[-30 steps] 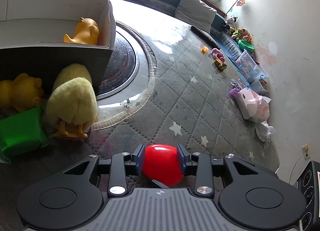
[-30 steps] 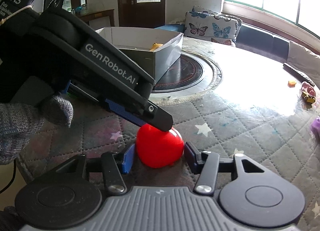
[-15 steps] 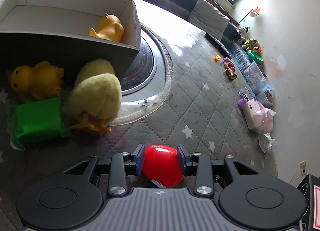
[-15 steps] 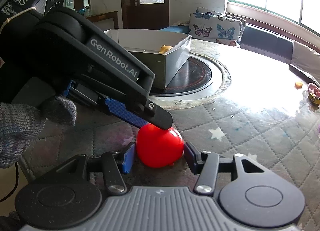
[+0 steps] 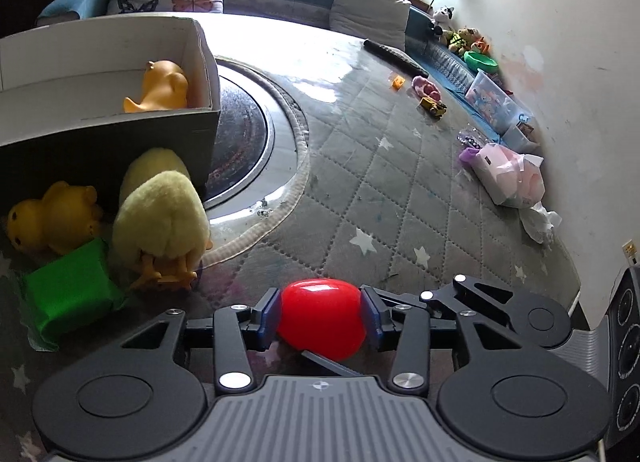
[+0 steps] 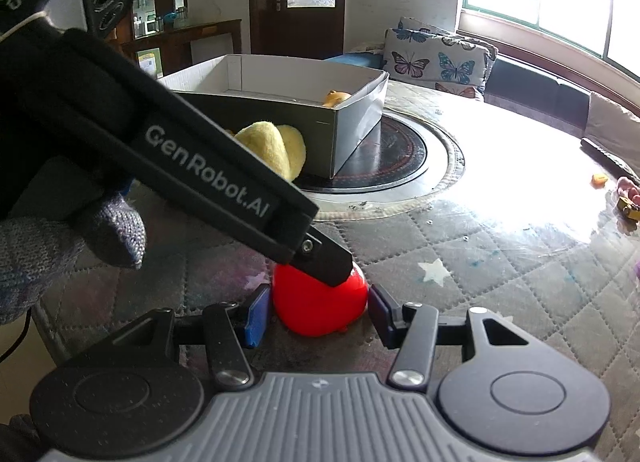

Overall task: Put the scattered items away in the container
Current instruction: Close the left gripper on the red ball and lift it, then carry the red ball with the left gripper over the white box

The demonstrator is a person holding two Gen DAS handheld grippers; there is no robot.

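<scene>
one orange duck (image 5: 162, 87) in the box (image 5: 100, 58) so far, with red toy (image 5: 322, 316) on the mat between left gripper (image 5: 322, 314) jaws now opening and right gripper (image 6: 314, 312) slack beside it, plush chick (image 5: 160, 218), yellow duck (image 5: 52, 218), green block (image 5: 70, 294) still outside.

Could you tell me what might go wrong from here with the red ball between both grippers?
The left gripper jaws are opening around the red ball, which sits between the right gripper fingers with gaps showing, so it may roll off across the quilted mat. The two tools also crowd one spot and could collide.
</scene>
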